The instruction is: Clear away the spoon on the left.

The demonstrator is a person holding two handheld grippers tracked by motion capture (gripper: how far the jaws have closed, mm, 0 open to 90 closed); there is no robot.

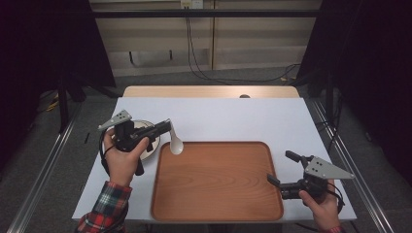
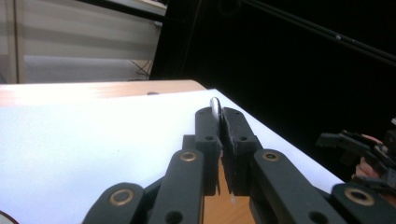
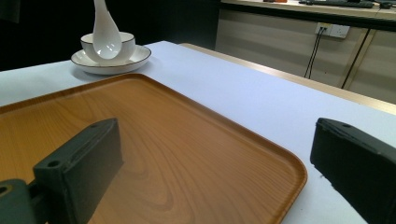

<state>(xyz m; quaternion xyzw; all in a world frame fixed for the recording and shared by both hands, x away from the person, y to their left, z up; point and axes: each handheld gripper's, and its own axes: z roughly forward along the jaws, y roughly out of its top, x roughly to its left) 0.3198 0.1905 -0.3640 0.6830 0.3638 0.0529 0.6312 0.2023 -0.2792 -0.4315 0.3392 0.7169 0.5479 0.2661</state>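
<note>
Now my left gripper (image 1: 164, 127) pinches the white ceramic spoon (image 1: 176, 143) by its handle: light, stiff, slippery, fragile; right gripper (image 1: 283, 170) spread.

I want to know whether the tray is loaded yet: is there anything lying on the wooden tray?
No, in the high view the wooden tray shows bare wood, and the white spoon hangs from the left gripper at its far-left corner.

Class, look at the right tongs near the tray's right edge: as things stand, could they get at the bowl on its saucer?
Probably yes. The right tongs stand open, and the wooden tray between them and the bowl is bare. The left tongs dangle a white spoon near the bowl, which could crowd the approach.
</note>
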